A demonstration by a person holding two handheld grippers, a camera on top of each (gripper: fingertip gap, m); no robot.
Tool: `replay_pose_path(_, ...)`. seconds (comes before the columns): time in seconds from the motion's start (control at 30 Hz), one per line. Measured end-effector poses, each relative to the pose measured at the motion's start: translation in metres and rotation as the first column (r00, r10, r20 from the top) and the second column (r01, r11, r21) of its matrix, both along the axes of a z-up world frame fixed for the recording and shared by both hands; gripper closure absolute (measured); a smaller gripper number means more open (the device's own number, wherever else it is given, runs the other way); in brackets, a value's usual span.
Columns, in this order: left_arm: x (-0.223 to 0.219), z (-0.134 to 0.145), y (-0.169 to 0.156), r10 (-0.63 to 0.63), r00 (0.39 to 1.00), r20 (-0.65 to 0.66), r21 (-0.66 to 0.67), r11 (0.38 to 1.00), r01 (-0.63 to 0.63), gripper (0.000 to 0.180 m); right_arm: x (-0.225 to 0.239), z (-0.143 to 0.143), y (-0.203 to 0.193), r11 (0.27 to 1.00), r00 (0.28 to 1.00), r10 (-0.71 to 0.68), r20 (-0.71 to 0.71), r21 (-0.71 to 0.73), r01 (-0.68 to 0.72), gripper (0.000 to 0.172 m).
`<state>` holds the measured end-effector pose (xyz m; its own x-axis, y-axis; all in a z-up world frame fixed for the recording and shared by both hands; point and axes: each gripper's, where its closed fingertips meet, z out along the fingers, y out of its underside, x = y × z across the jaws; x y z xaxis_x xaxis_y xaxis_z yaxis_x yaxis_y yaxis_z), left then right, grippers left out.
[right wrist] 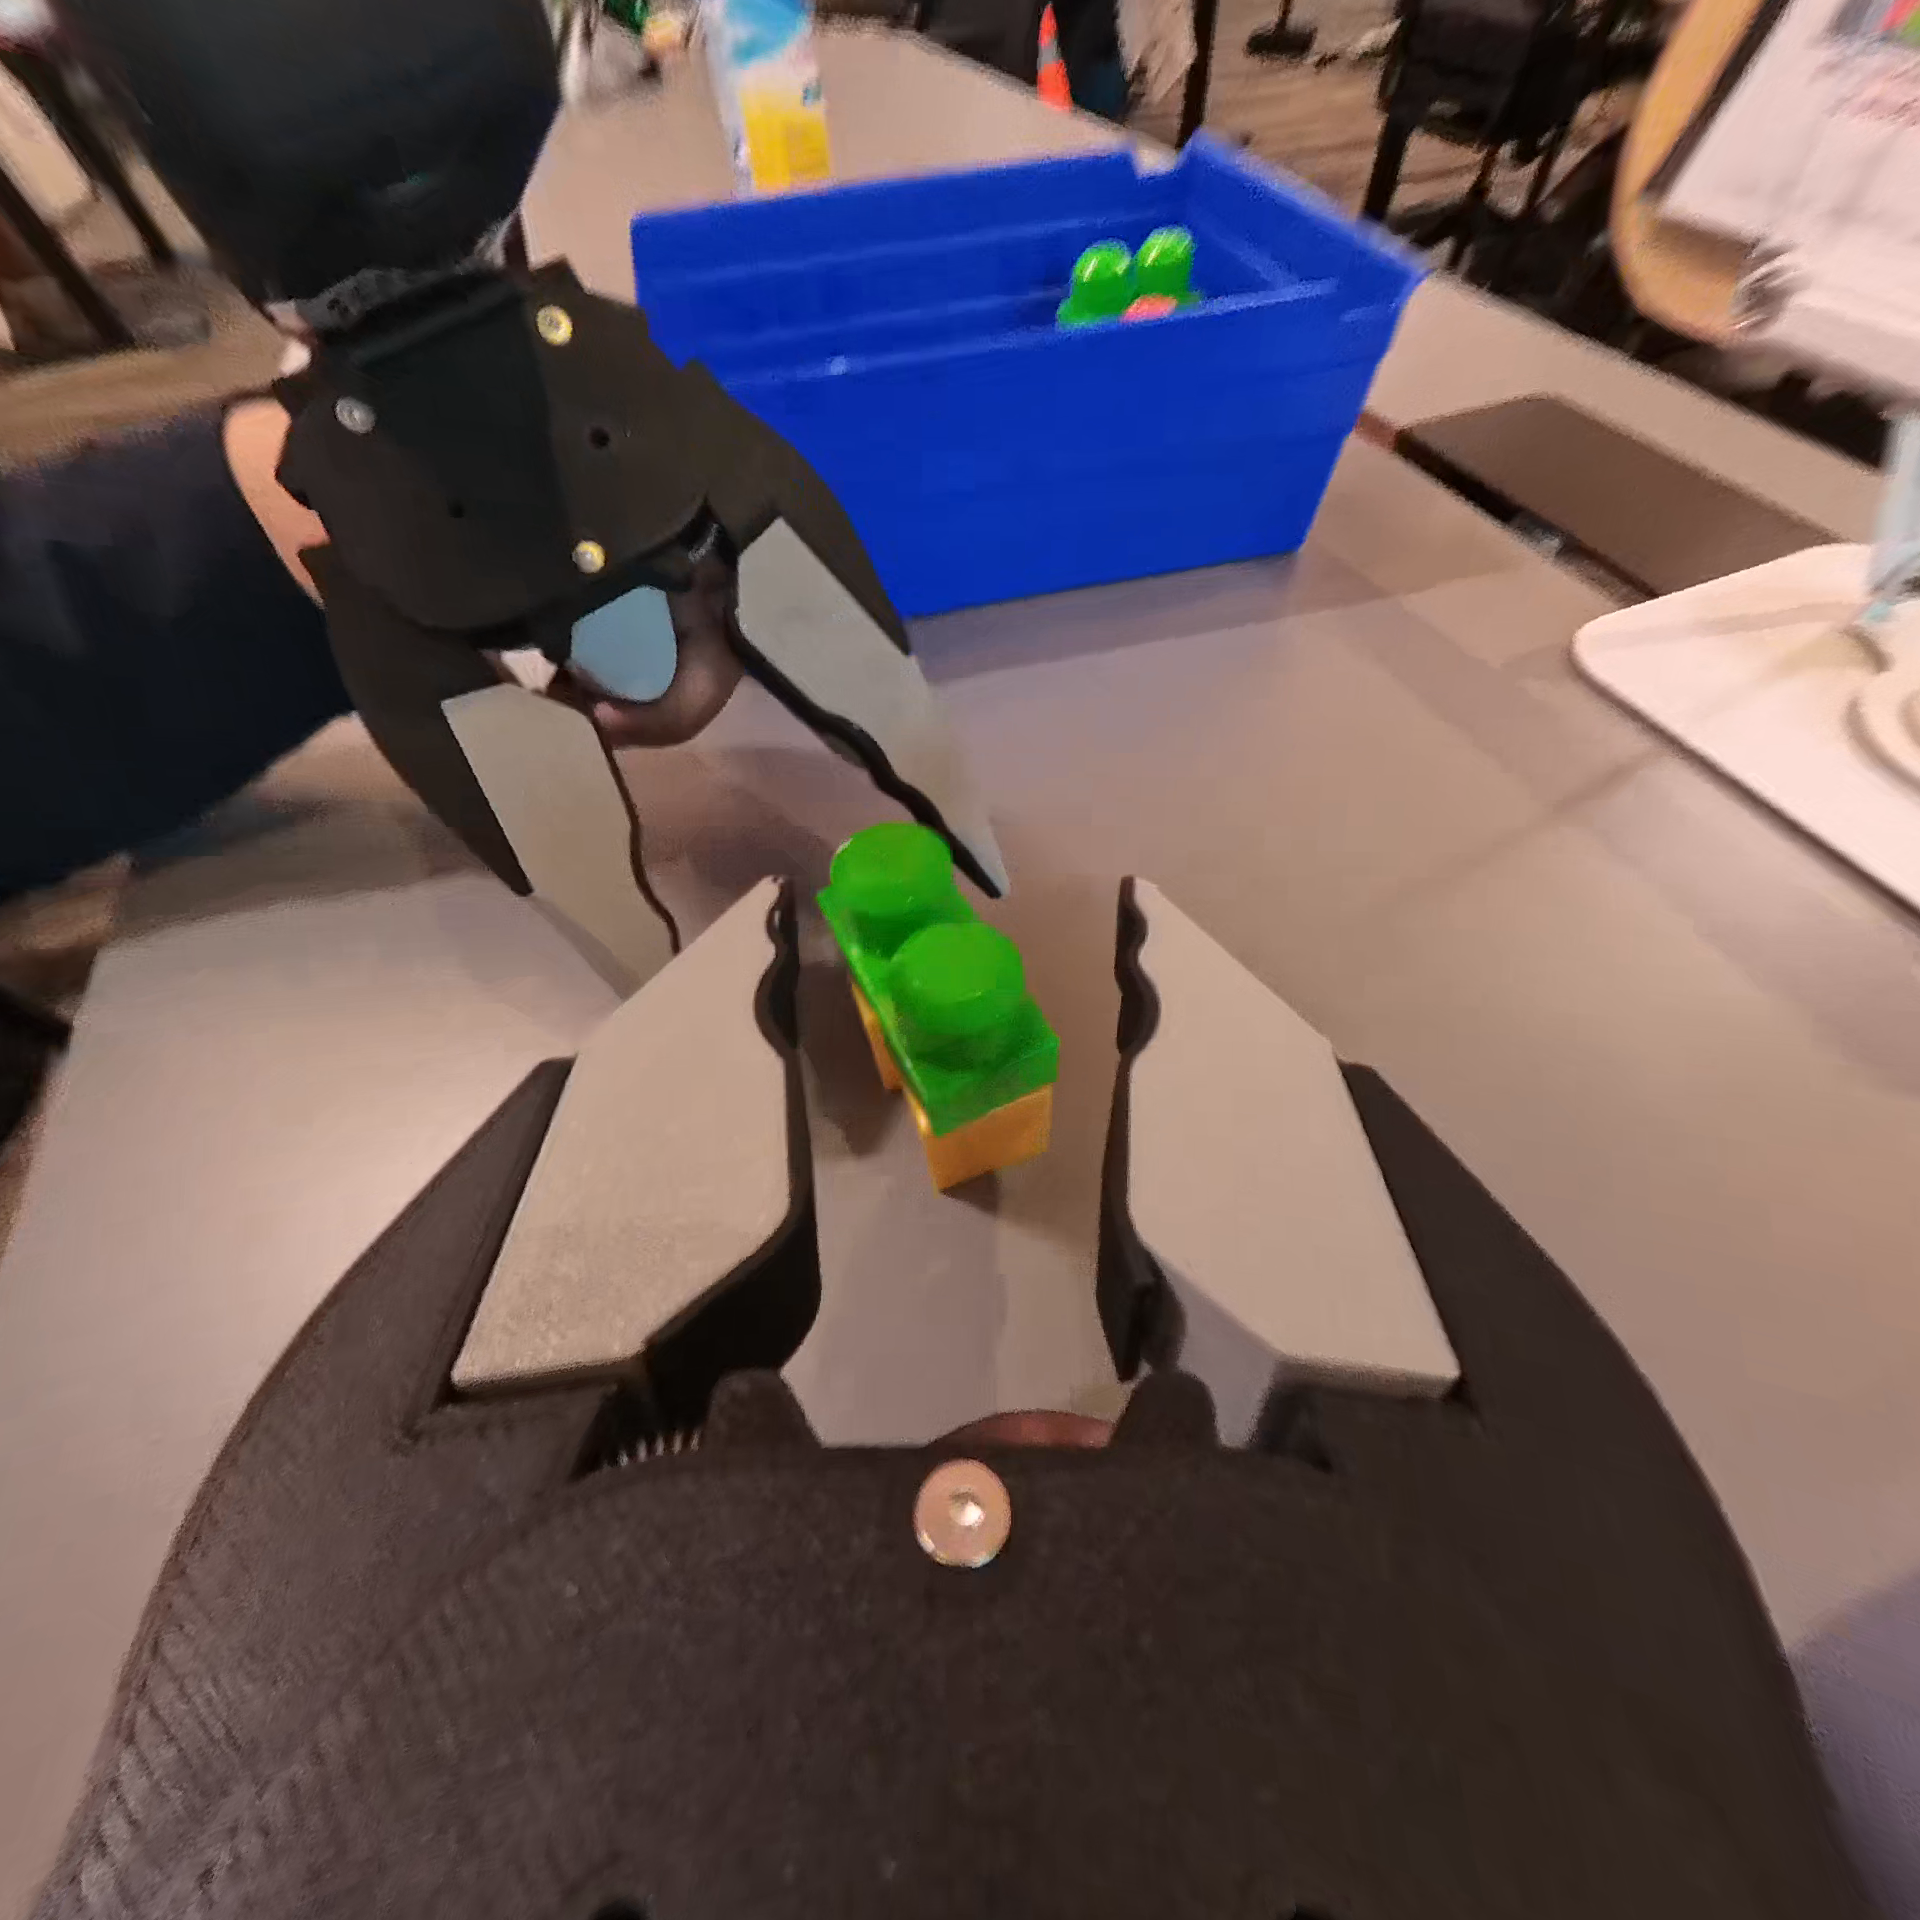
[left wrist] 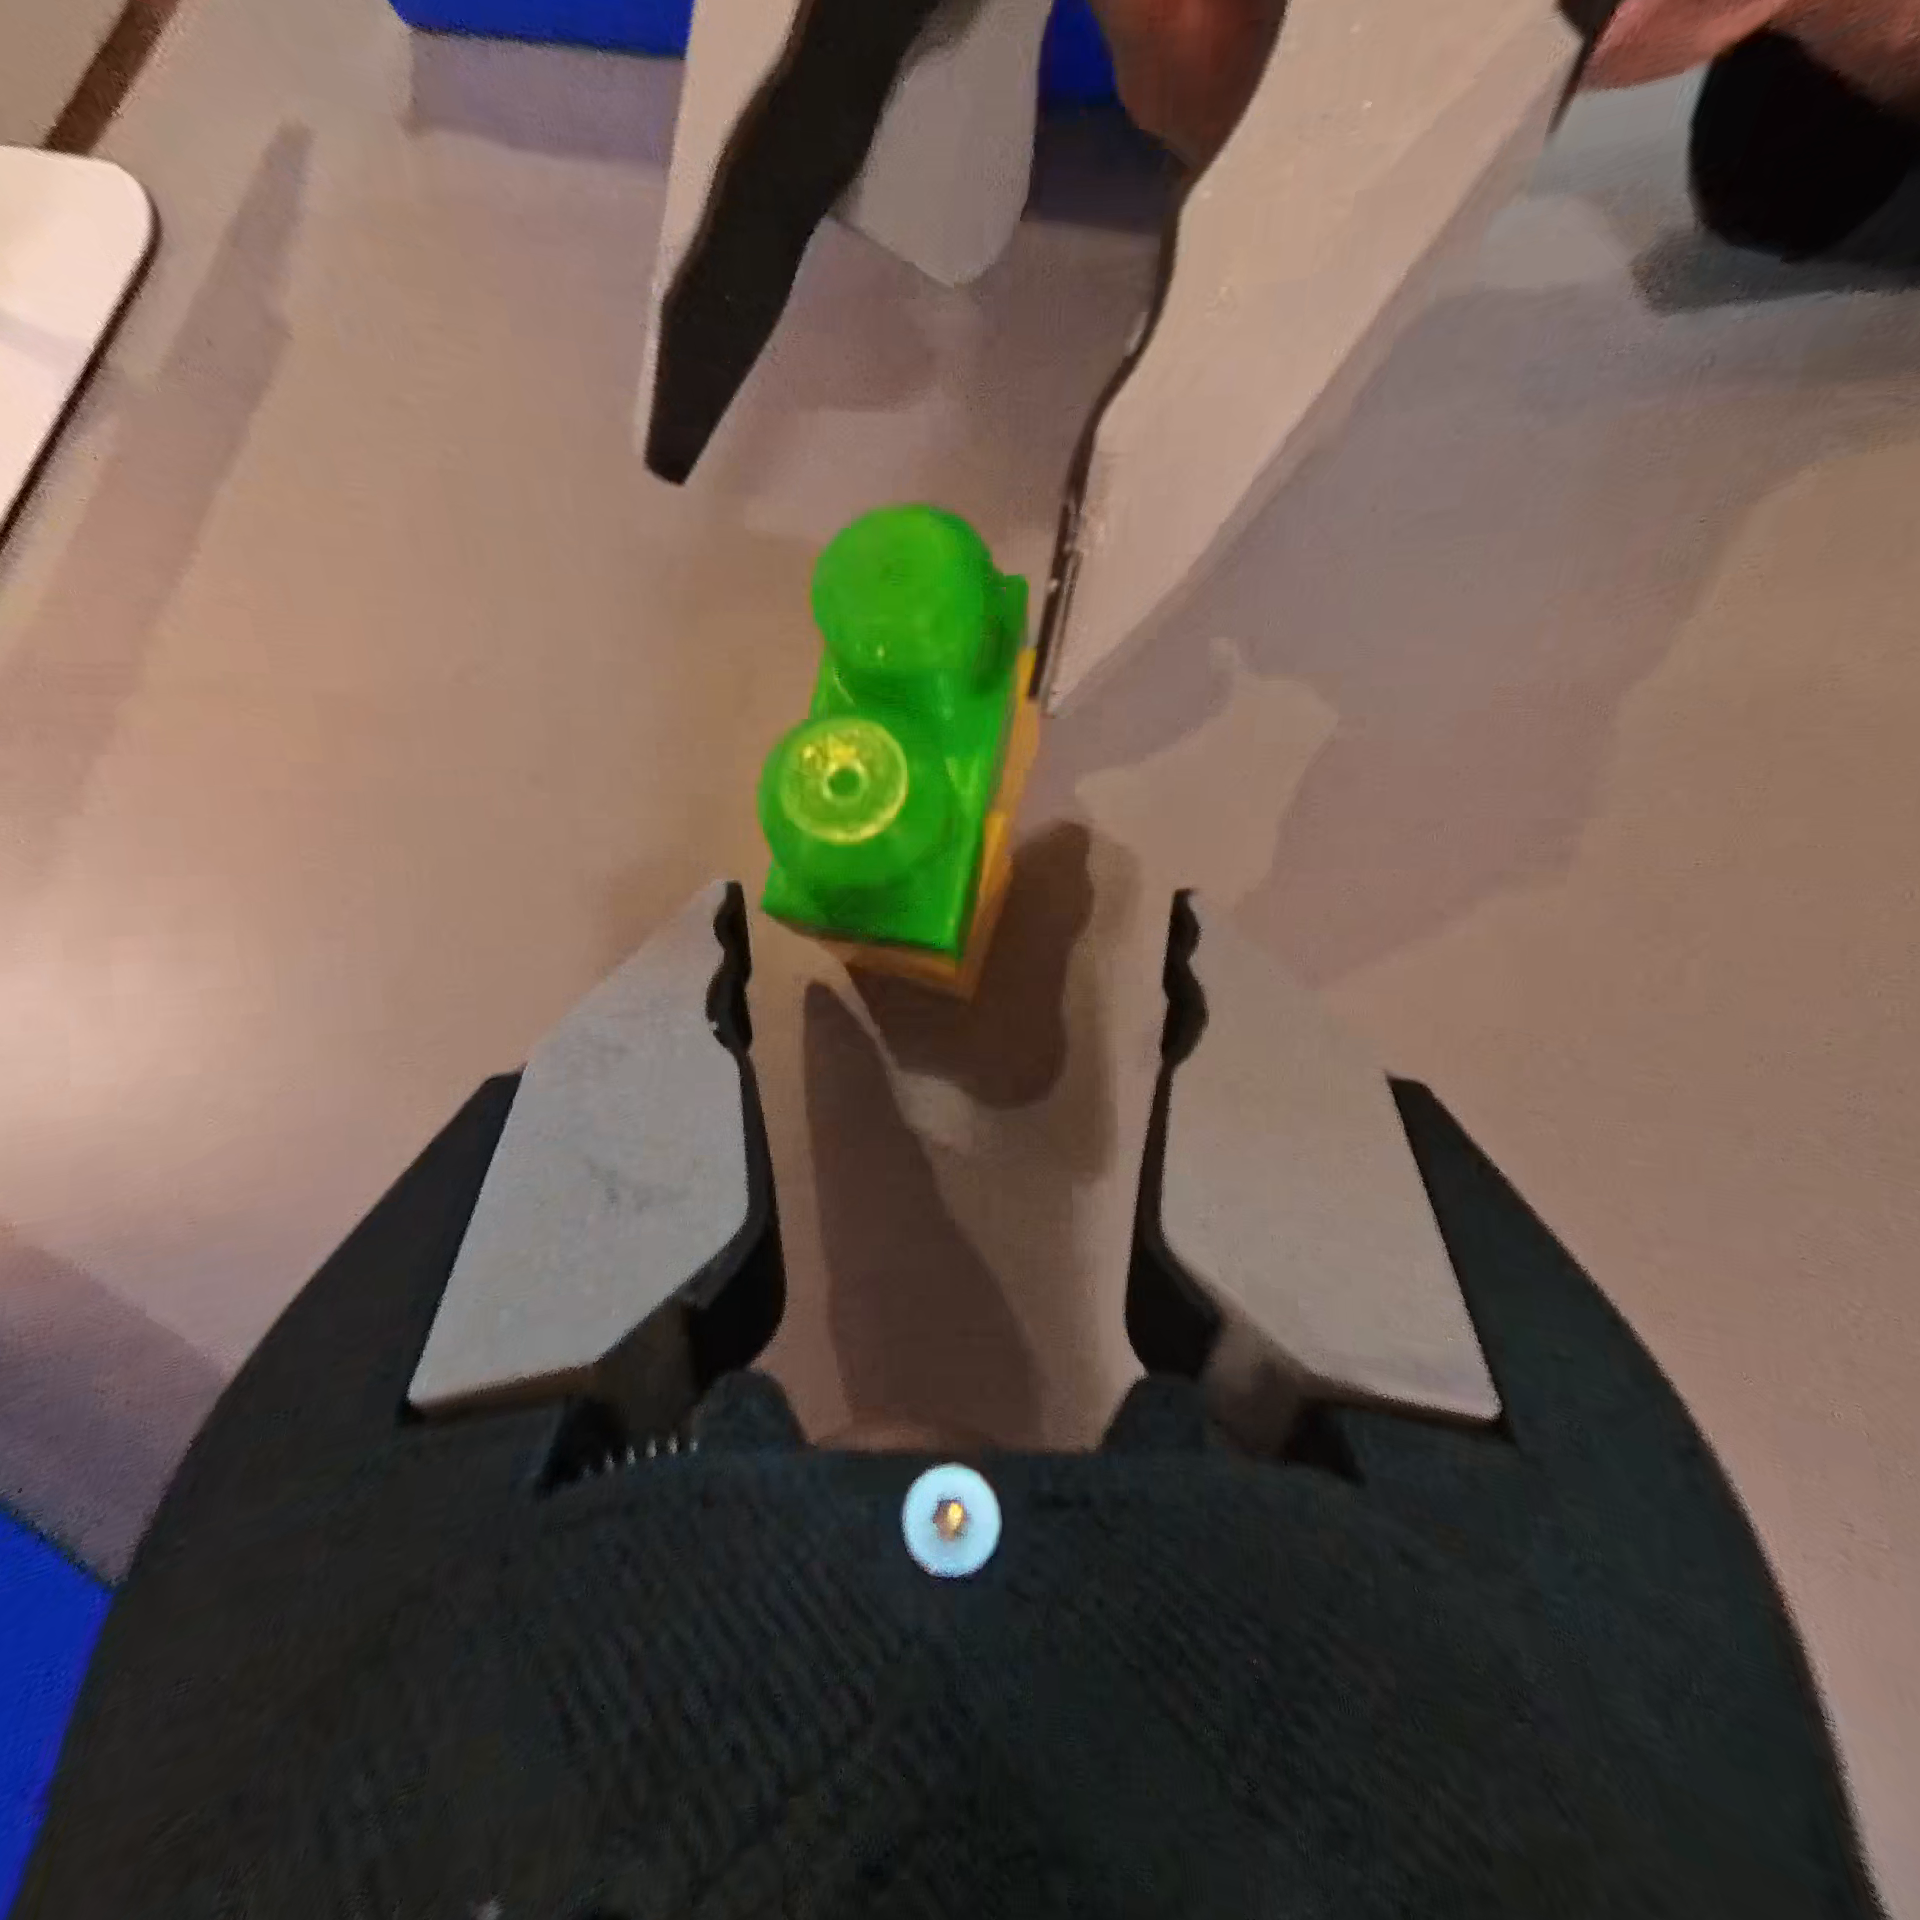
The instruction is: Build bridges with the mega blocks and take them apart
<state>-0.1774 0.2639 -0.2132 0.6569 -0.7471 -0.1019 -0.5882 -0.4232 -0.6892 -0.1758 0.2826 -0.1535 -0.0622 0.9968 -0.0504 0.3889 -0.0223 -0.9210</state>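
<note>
Surface: grey table, blocks standing on it.
Right gripper: jaws partly spread, gripping nothing; green block stands between its fingertips, just beside the left pad, clear gap to the right pad.
Left gripper: jaws wide apart, holding nothing; the block stack stands just beyond its fingertips, nearer the left one. From the right wrist view, one of its fingertips is at the far stud; contact cannot be told.
Stack: green block seated on yellow block, upright.
Beyond: blue bin holding more green blocks; white tray at right.
</note>
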Motion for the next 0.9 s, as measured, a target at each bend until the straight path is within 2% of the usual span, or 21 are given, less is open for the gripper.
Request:
replay_pose_path(0.07,-0.007,-0.02,-0.003,0.026,0.998,-0.05,-0.017,0.999,-0.027,0.101,-0.006,-0.019,-0.005,0.998,0.997,0.011,0.078,0.056,-0.016,0.113)
replay_pose_path(0.17,0.005,-0.014,0.006,0.044,0.995,0.088,-0.006,0.999,-0.044,0.111,-0.015,-0.041,-0.011,0.993,0.989,0.026,0.149,0.109,-0.043,0.122)
replay_pose_path(0.27,0.005,-0.022,0.017,0.057,0.995,0.081,-0.017,0.998,-0.056,0.119,-0.019,-0.046,-0.014,0.994,0.988,0.046,0.147,0.092,-0.06,0.139)
replay_pose_path(0.4,0.01,-0.021,0.019,0.045,0.99,0.132,-0.035,0.999,-0.041,0.124,-0.013,-0.036,-0.008,0.999,0.994,0.031,0.109,0.009,-0.032,0.139)
replay_pose_path(0.53,0.024,0.0,0.017,-0.003,0.966,0.26,0.009,1.0,0.0,0.119,-0.01,-0.004,-0.008,0.988,0.998,0.048,-0.039,-0.148,-0.054,0.14)
replay_pose_path(0.63,0.032,0.017,0.013,-0.029,0.915,0.403,-0.005,0.999,0.034,0.116,-0.006,0.006,-0.009,0.97,0.992,0.07,-0.101,-0.227,-0.091,0.139)
replay_pose_path(0.73,0.046,0.038,0.005,-0.086,0.83,0.551,-0.011,0.994,0.11,0.121,-0.004,0.02,-0.021,0.926,0.974,0.131,-0.185,-0.328,-0.187,0.139)
replay_pose_path(0.9,0.047,0.031,0.014,-0.05,0.88,0.473,0.014,0.999,0.049,0.109,-0.005,0.019,-0.019,0.941,0.98,0.103,-0.17,-0.302,-0.151,0.139)
